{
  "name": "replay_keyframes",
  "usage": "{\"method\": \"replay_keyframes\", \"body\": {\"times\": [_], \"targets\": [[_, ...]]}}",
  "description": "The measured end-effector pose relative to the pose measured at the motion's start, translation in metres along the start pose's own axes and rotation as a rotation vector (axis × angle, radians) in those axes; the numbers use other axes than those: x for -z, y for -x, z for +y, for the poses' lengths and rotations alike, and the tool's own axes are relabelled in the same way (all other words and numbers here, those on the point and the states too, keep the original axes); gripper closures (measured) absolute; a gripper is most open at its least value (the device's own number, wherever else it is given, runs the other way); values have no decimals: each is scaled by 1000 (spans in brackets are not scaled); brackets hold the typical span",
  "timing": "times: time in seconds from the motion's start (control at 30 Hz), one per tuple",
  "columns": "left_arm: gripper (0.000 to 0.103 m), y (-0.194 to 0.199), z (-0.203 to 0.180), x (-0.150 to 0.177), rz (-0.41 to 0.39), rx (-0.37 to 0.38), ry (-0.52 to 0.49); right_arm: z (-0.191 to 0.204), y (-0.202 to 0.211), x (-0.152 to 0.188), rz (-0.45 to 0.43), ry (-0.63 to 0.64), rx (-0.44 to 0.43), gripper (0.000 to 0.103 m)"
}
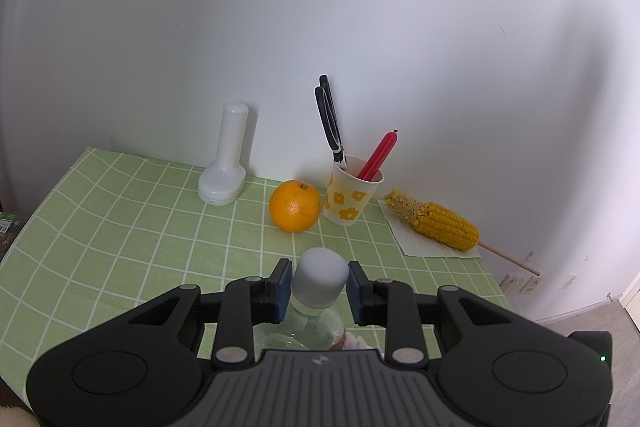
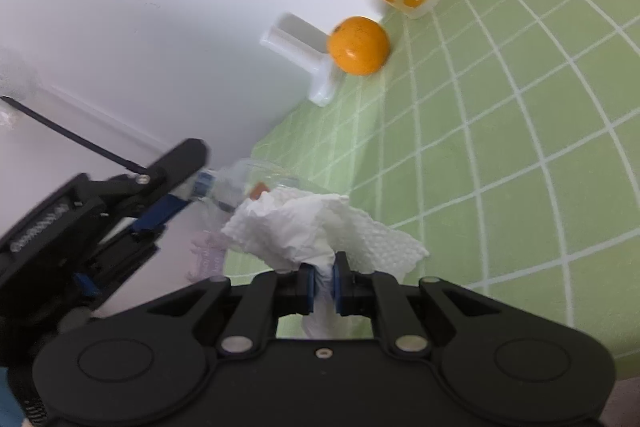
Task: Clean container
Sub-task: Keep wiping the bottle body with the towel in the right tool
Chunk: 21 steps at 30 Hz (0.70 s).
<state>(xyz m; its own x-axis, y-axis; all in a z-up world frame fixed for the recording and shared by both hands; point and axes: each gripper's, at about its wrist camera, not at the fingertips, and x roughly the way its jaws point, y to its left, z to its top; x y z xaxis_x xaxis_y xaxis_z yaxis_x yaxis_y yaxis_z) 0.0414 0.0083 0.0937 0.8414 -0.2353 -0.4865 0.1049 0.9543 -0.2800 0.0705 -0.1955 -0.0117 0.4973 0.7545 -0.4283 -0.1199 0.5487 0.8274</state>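
Note:
A clear glass container [image 1: 316, 323] with a grey-white cap [image 1: 320, 277] stands between the fingers of my left gripper [image 1: 318, 291], which is shut on its neck just under the cap. In the right wrist view the container [image 2: 240, 187] shows tilted, with the left gripper's blue pads [image 2: 168, 211] on it. My right gripper [image 2: 323, 285] is shut on a crumpled white paper towel [image 2: 312, 227], and the towel presses against the container's side. An orange spot shows on the glass next to the towel.
On the green checked tablecloth [image 1: 160, 235] stand an orange [image 1: 295, 205], a flowered paper cup [image 1: 350, 197] with black scissors and a red stick, a white plastic stand [image 1: 226, 163], and a corn cob on a napkin [image 1: 438, 223]. A white wall is behind.

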Motion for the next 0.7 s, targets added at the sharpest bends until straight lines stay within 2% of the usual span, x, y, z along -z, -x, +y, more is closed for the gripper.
{"method": "replay_keyframes", "body": {"times": [0.23,0.37,0.53,0.7], "targets": [[72,0,0,1,-3,1,0,-12,-3,-8,-31,-27,49,94],[72,0,1,1,-5,5,3,-16,-8,-19,-47,-61,41,93],[72,0,1,2,-8,7,0,-16,-9,-30,-67,-130,-15,93],[72,2,3,3,-13,13,4,-9,-8,-43,-90,-177,-127,93]]}}
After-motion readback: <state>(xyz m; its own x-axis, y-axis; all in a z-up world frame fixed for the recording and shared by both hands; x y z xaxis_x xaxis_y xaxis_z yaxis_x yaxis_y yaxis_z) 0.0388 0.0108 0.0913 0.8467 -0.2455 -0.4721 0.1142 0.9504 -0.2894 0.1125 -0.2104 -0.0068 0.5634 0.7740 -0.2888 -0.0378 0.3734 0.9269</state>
